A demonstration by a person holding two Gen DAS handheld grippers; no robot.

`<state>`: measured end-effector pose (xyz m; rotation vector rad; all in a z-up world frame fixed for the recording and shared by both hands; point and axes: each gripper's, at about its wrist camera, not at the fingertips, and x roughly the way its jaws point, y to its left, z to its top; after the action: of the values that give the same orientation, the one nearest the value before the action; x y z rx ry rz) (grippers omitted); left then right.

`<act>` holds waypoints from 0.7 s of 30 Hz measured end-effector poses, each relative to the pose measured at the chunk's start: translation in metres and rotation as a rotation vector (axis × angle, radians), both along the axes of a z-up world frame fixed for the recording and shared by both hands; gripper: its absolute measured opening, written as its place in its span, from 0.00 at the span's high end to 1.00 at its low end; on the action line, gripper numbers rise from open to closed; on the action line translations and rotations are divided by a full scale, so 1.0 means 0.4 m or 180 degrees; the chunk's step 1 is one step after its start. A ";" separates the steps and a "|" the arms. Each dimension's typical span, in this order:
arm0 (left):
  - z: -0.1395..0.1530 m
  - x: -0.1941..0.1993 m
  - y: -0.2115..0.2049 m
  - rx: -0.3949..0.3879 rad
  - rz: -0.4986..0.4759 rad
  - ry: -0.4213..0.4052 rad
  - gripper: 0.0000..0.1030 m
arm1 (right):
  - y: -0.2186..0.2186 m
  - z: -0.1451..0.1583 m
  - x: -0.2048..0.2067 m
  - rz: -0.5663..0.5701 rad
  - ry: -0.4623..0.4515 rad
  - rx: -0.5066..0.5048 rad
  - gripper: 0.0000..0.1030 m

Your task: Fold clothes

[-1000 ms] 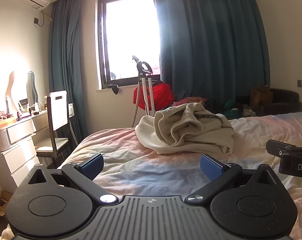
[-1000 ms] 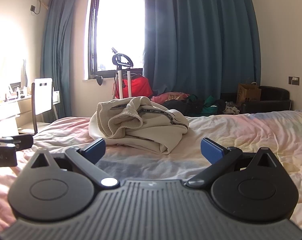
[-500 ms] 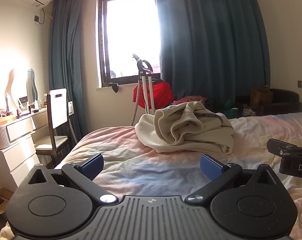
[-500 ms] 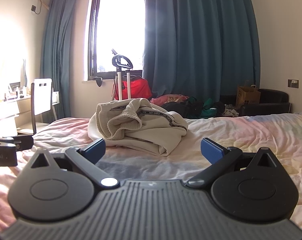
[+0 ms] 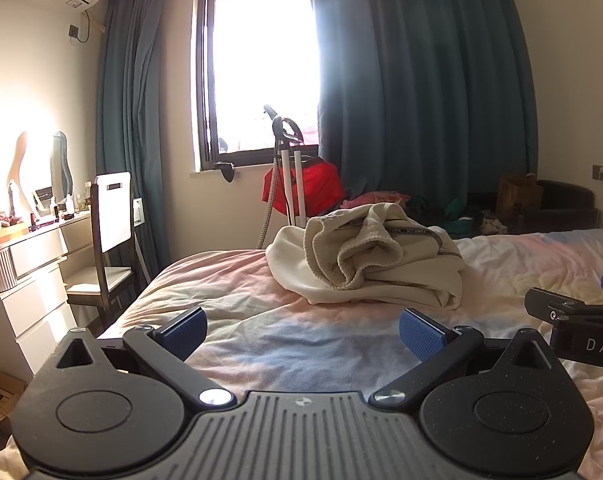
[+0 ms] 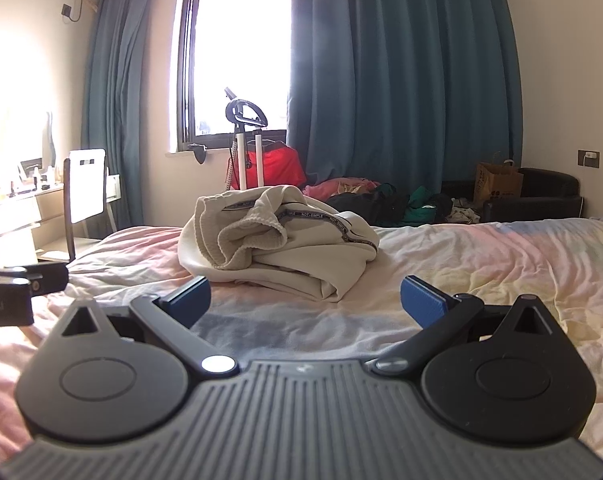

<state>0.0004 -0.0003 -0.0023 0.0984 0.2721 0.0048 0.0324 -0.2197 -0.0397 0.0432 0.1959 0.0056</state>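
Note:
A crumpled cream garment (image 5: 365,264) with ribbed cuffs and a printed tape trim lies in a heap on the bed (image 5: 261,320); it also shows in the right wrist view (image 6: 277,240). My left gripper (image 5: 303,334) is open and empty, low over the sheet, a short way in front of the heap. My right gripper (image 6: 305,302) is open and empty too, just in front of the heap. The right gripper's body shows at the right edge of the left wrist view (image 5: 573,320), and the left gripper's body at the left edge of the right wrist view (image 6: 17,288).
The bed has a rumpled pastel sheet (image 6: 481,264). A chair (image 5: 109,240) and white dresser (image 5: 21,280) stand left of the bed. Beyond the bed are a garment steamer (image 5: 289,176), a red bag (image 5: 313,192), piled clothes (image 6: 381,200) and a dark armchair (image 6: 541,196).
Both grippers have drifted slightly; the garment sits a touch lower in both views. Both grippers stay open and the garment has not moved.

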 end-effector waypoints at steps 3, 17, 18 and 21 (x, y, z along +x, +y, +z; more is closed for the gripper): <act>-0.001 -0.001 -0.003 0.0020 -0.0022 -0.0005 0.00 | -0.002 0.005 -0.003 -0.0087 -0.0030 -0.0015 0.00; -0.003 0.003 0.001 -0.0061 -0.0021 0.0052 0.00 | -0.001 -0.015 0.009 0.0027 0.0074 -0.0070 0.48; -0.003 0.006 0.002 -0.0071 -0.0020 0.0056 0.00 | -0.001 -0.011 0.005 0.0032 0.0021 -0.0063 0.48; -0.005 0.014 0.005 -0.0098 -0.0029 0.0083 0.00 | -0.001 0.006 -0.007 0.0000 -0.0138 -0.0130 0.48</act>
<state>0.0059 0.0016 -0.0041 0.0692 0.2976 -0.0096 0.0298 -0.2200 -0.0375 0.0023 0.1526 0.0026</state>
